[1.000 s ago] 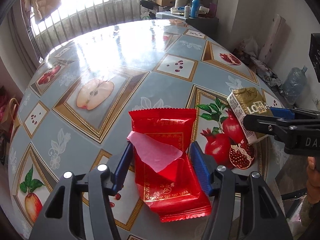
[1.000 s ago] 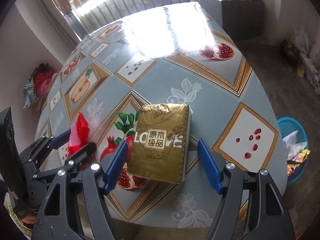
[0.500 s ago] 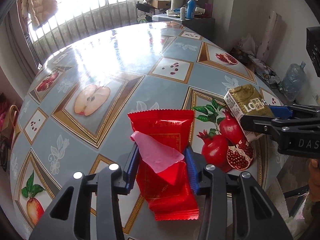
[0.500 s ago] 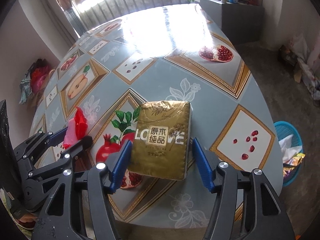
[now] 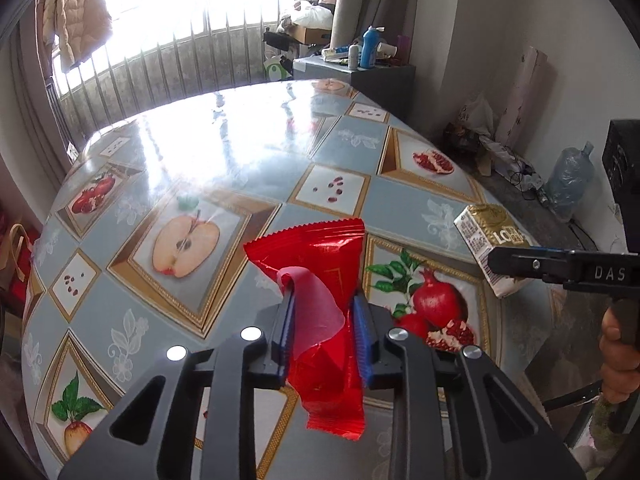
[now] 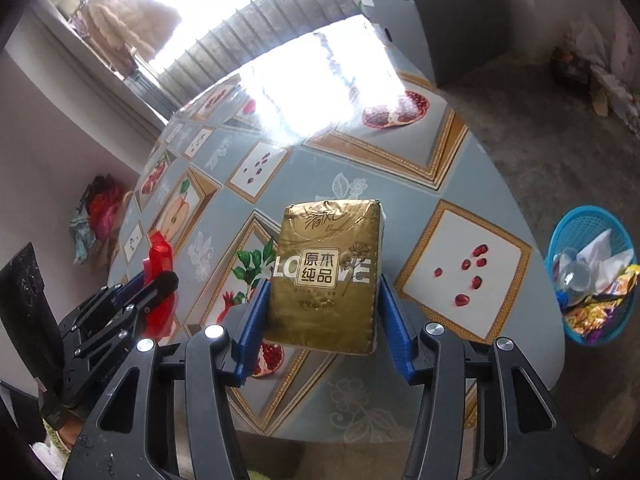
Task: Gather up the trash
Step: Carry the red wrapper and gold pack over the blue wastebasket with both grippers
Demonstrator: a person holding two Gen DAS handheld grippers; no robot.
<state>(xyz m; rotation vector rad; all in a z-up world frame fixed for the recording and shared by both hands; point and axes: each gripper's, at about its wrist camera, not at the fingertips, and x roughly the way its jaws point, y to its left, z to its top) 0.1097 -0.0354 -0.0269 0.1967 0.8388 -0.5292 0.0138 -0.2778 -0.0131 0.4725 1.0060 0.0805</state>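
bright window light washes over the fruit-patterned counter (image 5: 224, 152) at this end of the room. nearest, the left gripper (image 5: 322, 322) has its fingers closing on the red wrapper (image 5: 320, 264), which hangs crumpled between them, clear of the cloth. beside it, the right gripper (image 6: 320, 316) is closing on the gold tissue pack (image 6: 326, 276), fingers pressing both long sides. further right, on the floor, the blue basket (image 6: 560, 240) already holds scraps. to do this well, i'd firm both grips before swinging right, keep the limp wrapper from slipping, and let go low over the basket.
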